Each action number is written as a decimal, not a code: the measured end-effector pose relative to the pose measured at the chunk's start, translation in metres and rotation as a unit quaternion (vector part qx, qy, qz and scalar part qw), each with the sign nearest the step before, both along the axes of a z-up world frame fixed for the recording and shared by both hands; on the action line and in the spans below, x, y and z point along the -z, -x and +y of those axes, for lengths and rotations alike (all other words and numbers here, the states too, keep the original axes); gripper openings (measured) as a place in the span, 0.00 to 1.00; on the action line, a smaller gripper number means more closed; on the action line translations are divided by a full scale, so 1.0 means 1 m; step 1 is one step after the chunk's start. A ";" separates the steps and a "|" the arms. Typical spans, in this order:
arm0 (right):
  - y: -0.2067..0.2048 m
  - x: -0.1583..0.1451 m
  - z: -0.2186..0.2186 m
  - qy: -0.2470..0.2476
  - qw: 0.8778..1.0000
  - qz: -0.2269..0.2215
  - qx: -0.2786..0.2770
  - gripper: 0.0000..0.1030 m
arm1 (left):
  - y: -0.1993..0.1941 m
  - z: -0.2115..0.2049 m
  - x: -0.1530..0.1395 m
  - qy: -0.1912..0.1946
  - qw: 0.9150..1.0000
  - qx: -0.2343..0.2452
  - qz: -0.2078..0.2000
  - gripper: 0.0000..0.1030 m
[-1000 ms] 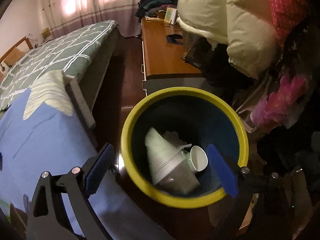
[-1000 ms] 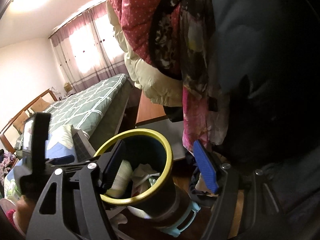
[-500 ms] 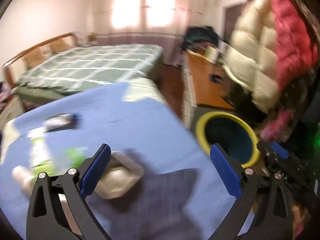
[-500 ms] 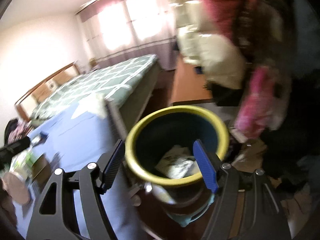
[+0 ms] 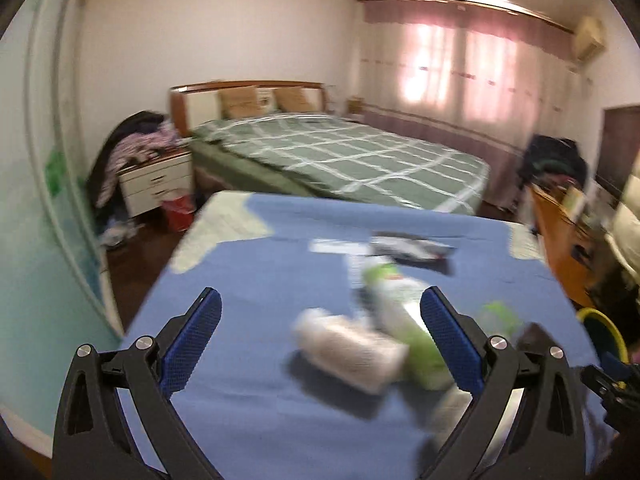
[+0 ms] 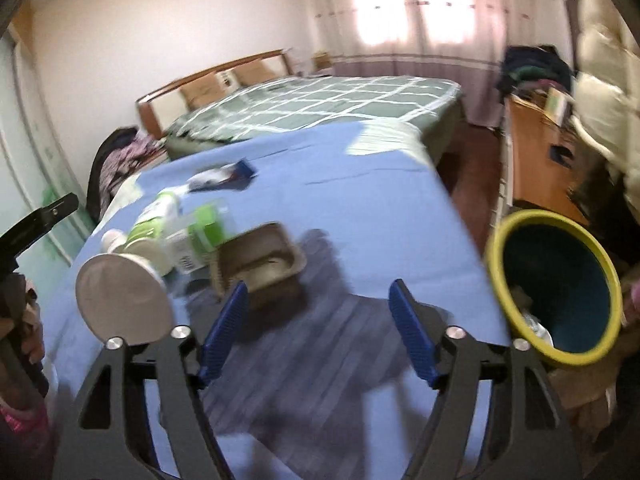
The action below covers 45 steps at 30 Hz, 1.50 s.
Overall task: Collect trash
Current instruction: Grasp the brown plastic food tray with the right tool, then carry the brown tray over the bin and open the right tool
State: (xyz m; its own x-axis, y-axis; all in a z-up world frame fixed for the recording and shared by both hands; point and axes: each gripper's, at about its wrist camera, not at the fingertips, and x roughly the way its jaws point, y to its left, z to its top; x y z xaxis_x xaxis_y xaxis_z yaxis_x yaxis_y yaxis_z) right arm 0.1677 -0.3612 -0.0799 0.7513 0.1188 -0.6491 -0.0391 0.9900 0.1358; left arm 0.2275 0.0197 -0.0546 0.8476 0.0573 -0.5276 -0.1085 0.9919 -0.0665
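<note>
Trash lies on a table under a blue cloth [image 5: 248, 280]: a white paper cup [image 5: 348, 350] on its side, a green and white bottle [image 5: 400, 316] and a dark wrapper [image 5: 412, 250]. My left gripper [image 5: 320, 308] hangs open over the cloth just short of the cup, holding nothing. My right gripper [image 6: 318, 288] has its jaws opening with nothing between them. Just beyond its left finger sits a brown tray [image 6: 260, 256]. The cup [image 6: 124, 296], bottle [image 6: 156, 216] and a clear green-lidded container [image 6: 204, 228] lie left of the tray. The yellow-rimmed bin [image 6: 496, 248] stands at the table's right edge with trash inside.
A bed with a green checked cover [image 5: 340, 156] stands behind the table. A wooden desk [image 6: 536, 160] and hanging clothes [image 6: 600, 92] crowd the right side beside the bin. At the far left, a white nightstand [image 5: 156, 180] carries piled clothes. Both views are motion-blurred.
Both grippers have swung left, away from the bin and over the blue-covered table. The bin has slid to the right edge of each view. The right jaws stand wider than before.
</note>
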 end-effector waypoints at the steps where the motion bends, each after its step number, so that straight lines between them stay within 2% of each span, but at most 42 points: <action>1: -0.005 0.001 0.008 0.007 1.000 0.002 -0.010 0.79 | -0.001 0.012 0.006 0.009 1.000 -0.009 0.003 0.95; 4: -0.020 0.004 0.025 0.018 0.999 0.011 -0.027 0.86 | -0.002 0.030 0.017 0.026 0.999 -0.026 0.012 0.95; 7: -0.039 0.010 0.037 0.048 0.998 0.026 -0.030 0.87 | 0.002 0.039 0.020 0.044 0.999 -0.030 0.011 0.95; 10: -0.052 0.019 0.041 0.061 0.997 0.041 -0.039 0.87 | 0.008 0.044 0.019 0.037 0.998 -0.045 0.001 0.95; 14: -0.062 0.029 0.040 0.053 0.996 0.064 -0.045 0.87 | 0.011 0.044 0.016 0.051 0.997 -0.056 -0.001 0.95; 15: -0.063 0.029 0.038 0.047 0.996 0.063 -0.039 0.86 | 0.010 0.041 0.015 0.054 0.997 -0.056 0.002 0.95; 18: -0.066 0.033 0.035 0.038 0.996 0.074 -0.038 0.69 | 0.006 0.041 0.018 0.063 0.997 -0.053 0.010 0.95; 26: -0.061 0.029 0.017 0.001 0.998 0.058 -0.014 0.67 | 0.005 0.031 0.020 0.049 0.998 -0.045 0.014 0.95; 30: -0.059 0.027 -0.007 -0.026 0.998 0.050 0.025 0.67 | 0.006 0.029 0.021 0.046 0.998 -0.045 0.015 0.95; 35: -0.049 0.012 -0.047 -0.014 0.992 0.005 0.123 0.67 | 0.006 0.026 0.021 0.046 0.998 -0.042 0.016 0.95; 38: -0.037 0.003 -0.075 -0.006 0.981 -0.024 0.195 0.68 | 0.008 0.024 0.020 0.045 0.998 -0.039 0.014 0.95; 41: -0.024 -0.007 -0.101 0.015 0.962 -0.048 0.269 0.68 | 0.010 0.022 0.019 0.041 0.998 -0.036 0.012 0.95; 45: -0.013 -0.009 -0.131 0.034 0.937 -0.051 0.344 0.68 | 0.010 0.019 0.018 0.042 0.999 -0.029 0.013 0.95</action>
